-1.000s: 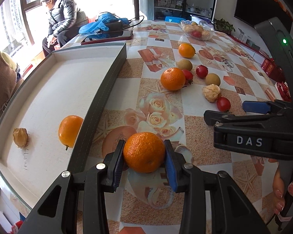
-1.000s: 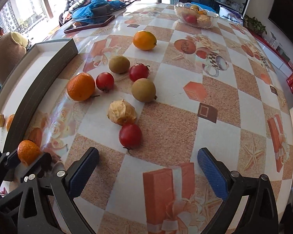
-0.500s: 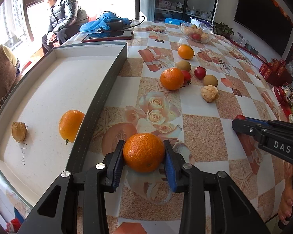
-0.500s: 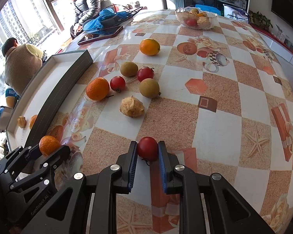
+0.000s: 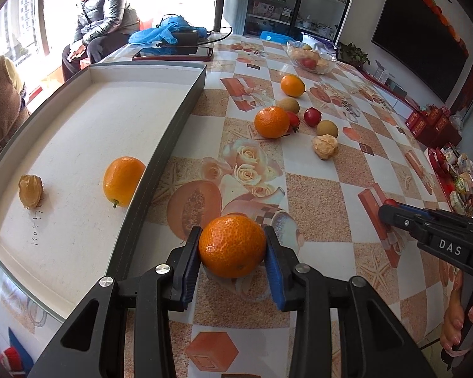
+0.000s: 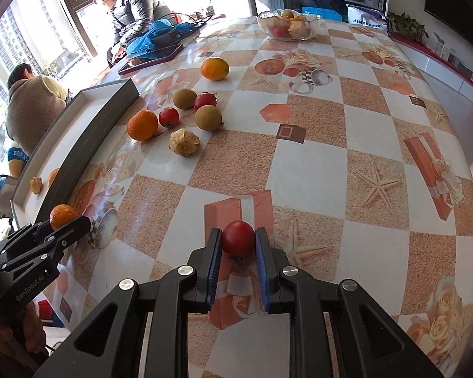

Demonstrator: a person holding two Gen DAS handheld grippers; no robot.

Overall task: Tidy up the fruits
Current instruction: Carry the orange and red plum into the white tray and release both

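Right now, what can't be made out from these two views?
- Glass bowl contents: too small and far, both views.
- Tray interior, right wrist view: mostly hidden by its wall.
- Red fruit, left wrist view: nearly covered by the right gripper.

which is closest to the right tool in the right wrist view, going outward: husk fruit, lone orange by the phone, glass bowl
1. Husk fruit: nearest to the right tool, ahead and to its left on the table.
2. Lone orange: farther back, left of centre, near the phone.
3. Glass bowl: farthest, at the table's far edge, slightly right.
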